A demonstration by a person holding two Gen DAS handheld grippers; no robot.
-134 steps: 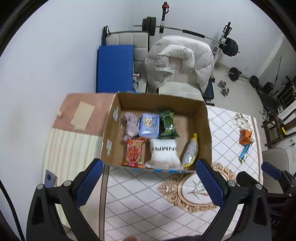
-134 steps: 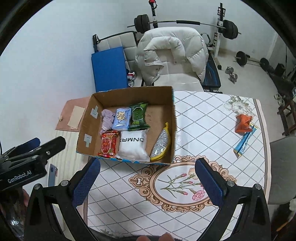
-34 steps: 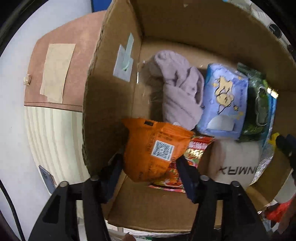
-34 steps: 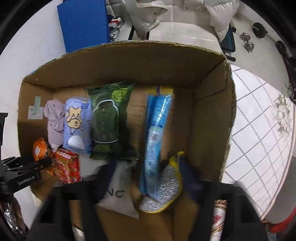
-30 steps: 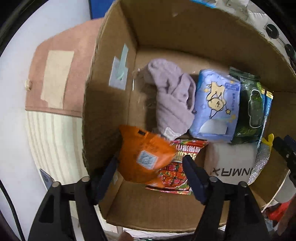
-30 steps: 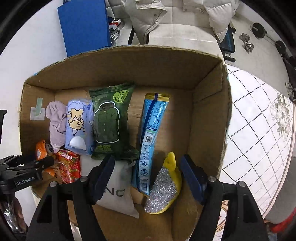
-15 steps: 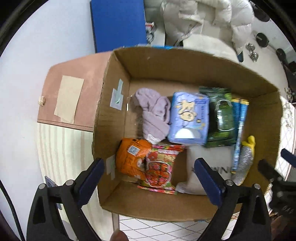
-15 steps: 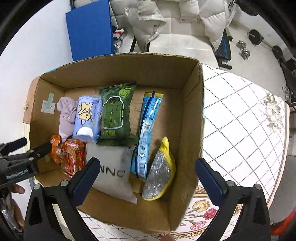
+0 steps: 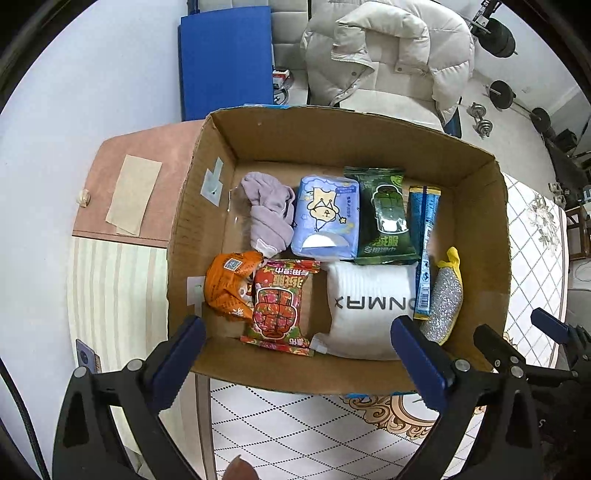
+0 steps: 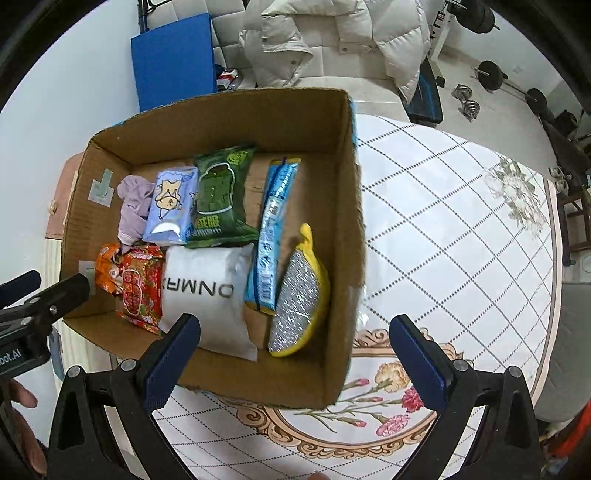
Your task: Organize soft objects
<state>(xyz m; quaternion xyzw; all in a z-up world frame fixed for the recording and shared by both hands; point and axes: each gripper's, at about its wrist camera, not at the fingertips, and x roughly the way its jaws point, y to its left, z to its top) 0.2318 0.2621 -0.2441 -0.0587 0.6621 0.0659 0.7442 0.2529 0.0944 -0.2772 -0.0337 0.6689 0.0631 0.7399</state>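
Note:
An open cardboard box point(image 9: 476, 206) point(image 10: 347, 206) stands on the table. Inside lie an orange packet point(image 9: 229, 284) point(image 10: 105, 271) at the left wall, a red packet point(image 9: 282, 302), a white pouch point(image 9: 369, 306), a purple cloth point(image 9: 269, 214), a pale blue tissue pack point(image 9: 327, 218), a green packet point(image 9: 386, 218), a long blue packet point(image 9: 424, 243) point(image 10: 273, 225) and a silver-yellow sponge point(image 9: 445, 295) point(image 10: 301, 295). My left gripper point(image 9: 295, 356) is open and empty above the box's near edge. My right gripper point(image 10: 293, 356) is open and empty above the box's near right corner.
The table has a white diamond-pattern cloth point(image 10: 454, 229) with a floral medallion point(image 10: 369, 402). A pink and striped surface point(image 9: 122, 206) lies left of the box. Behind are a blue mat point(image 9: 225, 55), a white jacket on a chair point(image 9: 388, 55) and weights point(image 9: 498, 33).
My left gripper let go of the orange packet at the box's left wall and my right gripper let go of the long blue packet. Both opened wide and pulled back up out of the box.

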